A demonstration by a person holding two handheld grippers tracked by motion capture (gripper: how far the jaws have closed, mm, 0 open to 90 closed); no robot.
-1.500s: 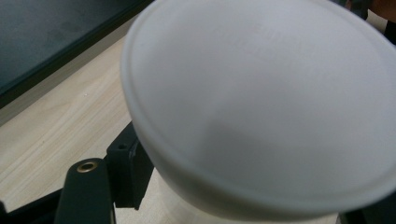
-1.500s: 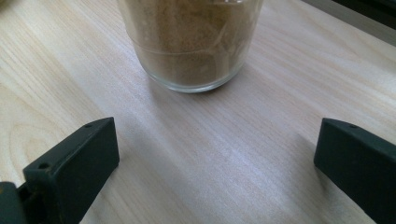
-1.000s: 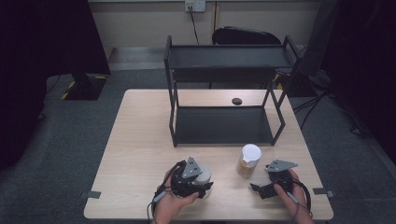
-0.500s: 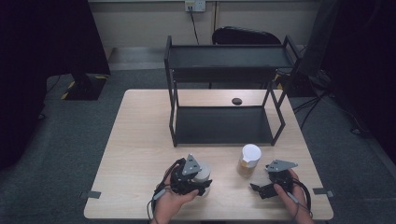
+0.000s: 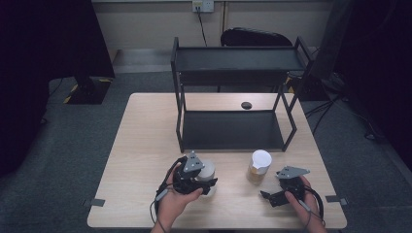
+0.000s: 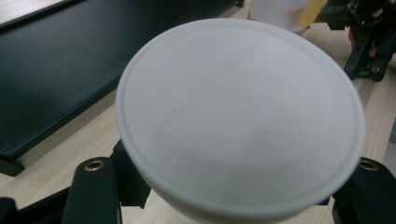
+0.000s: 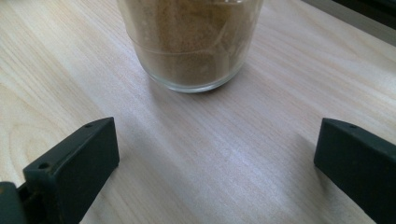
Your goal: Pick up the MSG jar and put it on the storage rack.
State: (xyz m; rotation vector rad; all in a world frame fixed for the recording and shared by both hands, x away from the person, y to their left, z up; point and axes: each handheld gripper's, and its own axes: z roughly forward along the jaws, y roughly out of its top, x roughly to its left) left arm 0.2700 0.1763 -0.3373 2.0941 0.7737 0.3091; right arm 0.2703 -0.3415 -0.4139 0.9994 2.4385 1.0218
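A white-lidded jar (image 5: 209, 168) stands near the table's front edge with my left gripper (image 5: 206, 183) shut on it. In the left gripper view its round white lid (image 6: 240, 116) sits between the black fingers (image 6: 93, 191), which press its sides. A second jar (image 5: 259, 166), glass with brown powder and a white lid, stands to the right. My right gripper (image 5: 268, 196) lies low on the table just right of it and is open. In the right gripper view the glass jar (image 7: 191, 42) is ahead of the spread right gripper (image 7: 215, 163), apart from it.
A black two-tier shelf rack (image 5: 233, 97) stands on the far half of the wooden table (image 5: 141, 145). A small black round object (image 5: 246, 105) lies behind its lower shelf. A dark chair (image 5: 257, 38) is beyond the table.
My left gripper has shifted slightly with the white-lidded jar in it. The right gripper has stayed in place.
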